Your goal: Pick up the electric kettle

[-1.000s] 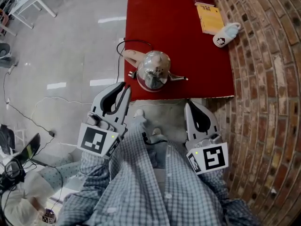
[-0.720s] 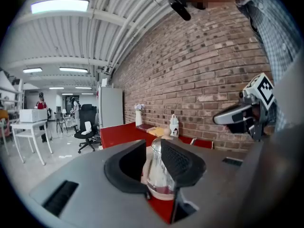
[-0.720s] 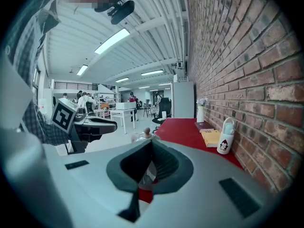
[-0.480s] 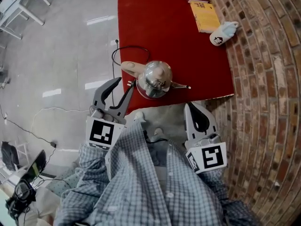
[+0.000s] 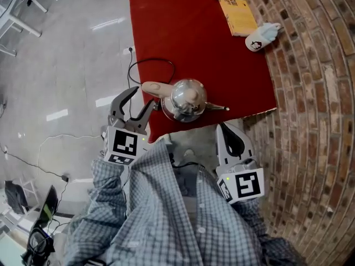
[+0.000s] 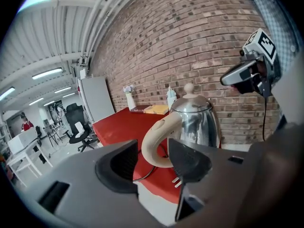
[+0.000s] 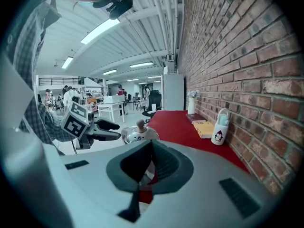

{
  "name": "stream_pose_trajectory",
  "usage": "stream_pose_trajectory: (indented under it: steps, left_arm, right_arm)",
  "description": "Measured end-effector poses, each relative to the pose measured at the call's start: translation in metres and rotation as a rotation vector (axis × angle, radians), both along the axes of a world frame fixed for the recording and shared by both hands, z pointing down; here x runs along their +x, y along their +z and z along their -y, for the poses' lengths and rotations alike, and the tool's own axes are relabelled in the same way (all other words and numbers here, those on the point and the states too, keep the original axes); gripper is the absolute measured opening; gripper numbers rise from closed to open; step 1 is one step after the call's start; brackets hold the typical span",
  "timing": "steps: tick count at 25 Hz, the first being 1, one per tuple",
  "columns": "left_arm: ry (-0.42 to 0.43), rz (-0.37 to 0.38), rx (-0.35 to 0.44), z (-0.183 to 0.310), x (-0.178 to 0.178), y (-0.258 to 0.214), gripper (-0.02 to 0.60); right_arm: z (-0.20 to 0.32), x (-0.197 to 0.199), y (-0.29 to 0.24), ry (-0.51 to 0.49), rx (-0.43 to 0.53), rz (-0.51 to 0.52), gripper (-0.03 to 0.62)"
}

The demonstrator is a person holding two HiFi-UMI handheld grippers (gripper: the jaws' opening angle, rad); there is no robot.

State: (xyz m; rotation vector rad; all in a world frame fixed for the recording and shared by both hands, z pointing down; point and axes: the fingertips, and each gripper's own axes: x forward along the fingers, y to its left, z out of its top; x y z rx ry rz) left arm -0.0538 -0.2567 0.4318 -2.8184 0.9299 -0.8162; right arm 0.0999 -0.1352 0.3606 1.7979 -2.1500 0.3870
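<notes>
The steel electric kettle [image 5: 188, 98] stands near the front edge of the red table [image 5: 183, 32], with its beige handle [image 5: 156, 88] pointing left. My left gripper [image 5: 138, 101] is at the table's front left corner. Its jaws have just been opening and now stand open, with nothing pressed between them. In the left gripper view the handle [image 6: 159, 137] curves just ahead of the gap of the left gripper [image 6: 153, 152], and the kettle body [image 6: 195, 122] is behind it. My right gripper [image 5: 232, 139] is shut and empty below the table edge, right of the kettle [image 7: 137, 135].
A black power cord [image 5: 151, 64] loops on the table behind the kettle and runs down to the floor. A yellow book [image 5: 237, 15] and a white penguin bottle [image 5: 259, 37] lie at the far right by the brick wall [image 5: 316, 93]. Grey floor lies to the left.
My left gripper has moved forward and down toward the kettle handle, rolled, and opened its jaws wide. The right gripper has shifted slightly and stays shut.
</notes>
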Motion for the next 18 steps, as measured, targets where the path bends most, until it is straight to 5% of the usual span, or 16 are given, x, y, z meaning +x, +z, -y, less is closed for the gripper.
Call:
stream_pose_trajectory:
  steps: [18]
  left_arm:
    - [0.086,0.059,-0.05,0.034,0.02,0.043,0.198]
  right_arm:
    - [0.003,0.027,0.043,0.234,-0.073,0.031,0.006]
